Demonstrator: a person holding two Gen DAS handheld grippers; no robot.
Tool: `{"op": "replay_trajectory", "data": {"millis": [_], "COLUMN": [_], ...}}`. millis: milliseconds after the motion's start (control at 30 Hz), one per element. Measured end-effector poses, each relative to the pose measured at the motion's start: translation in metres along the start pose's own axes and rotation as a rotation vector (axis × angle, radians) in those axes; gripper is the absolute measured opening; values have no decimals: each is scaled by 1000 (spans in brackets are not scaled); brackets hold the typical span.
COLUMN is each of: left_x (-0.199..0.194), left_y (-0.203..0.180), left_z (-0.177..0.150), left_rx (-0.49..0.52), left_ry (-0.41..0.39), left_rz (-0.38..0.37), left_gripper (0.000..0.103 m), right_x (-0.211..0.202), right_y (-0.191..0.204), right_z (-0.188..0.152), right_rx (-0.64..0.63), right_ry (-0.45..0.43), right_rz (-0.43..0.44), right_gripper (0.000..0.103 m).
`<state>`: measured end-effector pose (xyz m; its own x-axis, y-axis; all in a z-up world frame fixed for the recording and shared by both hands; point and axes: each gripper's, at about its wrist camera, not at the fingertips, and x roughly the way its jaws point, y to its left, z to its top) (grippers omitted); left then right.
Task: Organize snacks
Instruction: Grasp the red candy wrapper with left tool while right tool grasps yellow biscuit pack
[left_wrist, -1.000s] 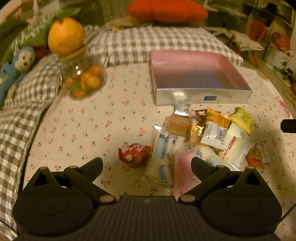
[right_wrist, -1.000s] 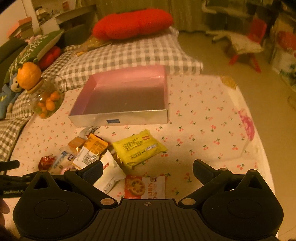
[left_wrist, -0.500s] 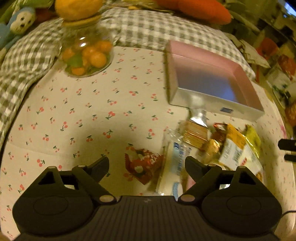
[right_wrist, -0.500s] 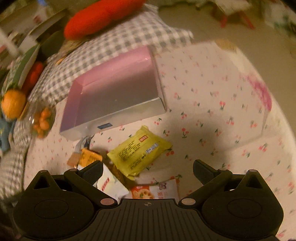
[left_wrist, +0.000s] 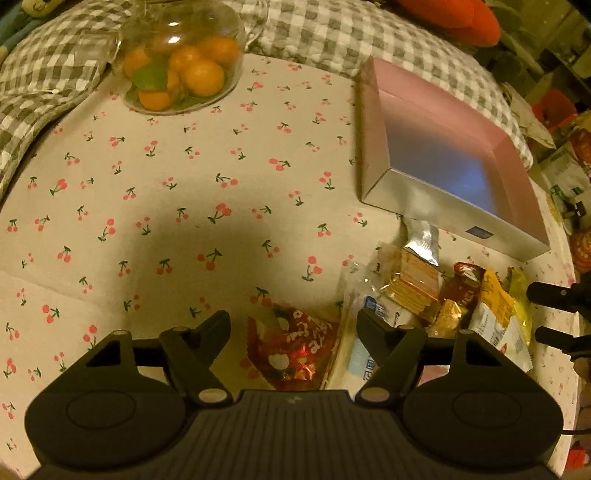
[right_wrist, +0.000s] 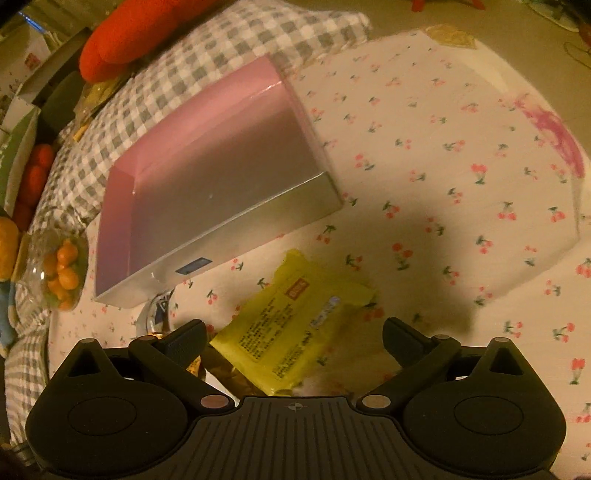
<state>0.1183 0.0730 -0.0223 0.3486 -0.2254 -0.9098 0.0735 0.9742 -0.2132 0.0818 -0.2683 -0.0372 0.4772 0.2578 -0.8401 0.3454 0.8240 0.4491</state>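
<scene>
The left gripper (left_wrist: 293, 326) hangs with its jaws spread wide and nothing between them, low over a small red foil snack packet (left_wrist: 291, 345) that lies on the cherry-print tabletop (left_wrist: 177, 206). The right gripper (right_wrist: 293, 334) is likewise spread and empty, poised over a flat yellow snack pack (right_wrist: 295, 325).

Both packets look light, soft and crinkly; the foil is probably slippery and the contents likely crushable, so a gentle pinch across the narrow middle or on a sealed edge seems wisest.

Just right of the red packet sits the rest of the pile: a clear-wrapped stack of wafer biscuits (left_wrist: 413, 277) and other wrapped snacks, touching and overlapping.

Beyond them stands the empty pink box (left_wrist: 436, 162), near the pile, presumably the destination. A glass jar of small oranges (left_wrist: 181, 66) stands well apart at the far left.
</scene>
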Motion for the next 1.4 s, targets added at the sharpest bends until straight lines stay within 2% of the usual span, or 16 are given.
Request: {"op": "replay_trajectory", "data": {"millis": [100,333,467,633,767,867,1100,1300,1400], "left_x": [-1,-1,-4,-9,-9,-8,-5,-2,-1], "left_y": [-1,10,17,25,30,31,25,21,20], "left_z": [1,-2,-4,-6,-6,-5,-5,-3,-4], "left_rx": [35,17,-21,-67,-105,-129,-142,-138,-132], "left_ry": [-4,15,0,-15,-21,-20,-36,-54,-65], "left_rz": [14,20,18,9,-5,-8,18,46,61], "left_gripper": [73,69,61,42,40,41,48,51,50], "right_x": [8,6,4,0,-1,-2,2,9,13], "right_y": [3,8,9,6,0,0,4,16,26], "right_z": [0,-3,-5,-5,-4,-5,-2,-3,-6], "right_rx": [13,-30,-71,-87,-71,-70,-12,-19,-59], "right_ry": [28,2,-6,-8,-22,-35,-35,-91,-139], "right_rz": [31,7,-20,-40,-44,-49,-10,-66,-128], "right_gripper": [100,92,80,61,50,50,67,75,75]}}
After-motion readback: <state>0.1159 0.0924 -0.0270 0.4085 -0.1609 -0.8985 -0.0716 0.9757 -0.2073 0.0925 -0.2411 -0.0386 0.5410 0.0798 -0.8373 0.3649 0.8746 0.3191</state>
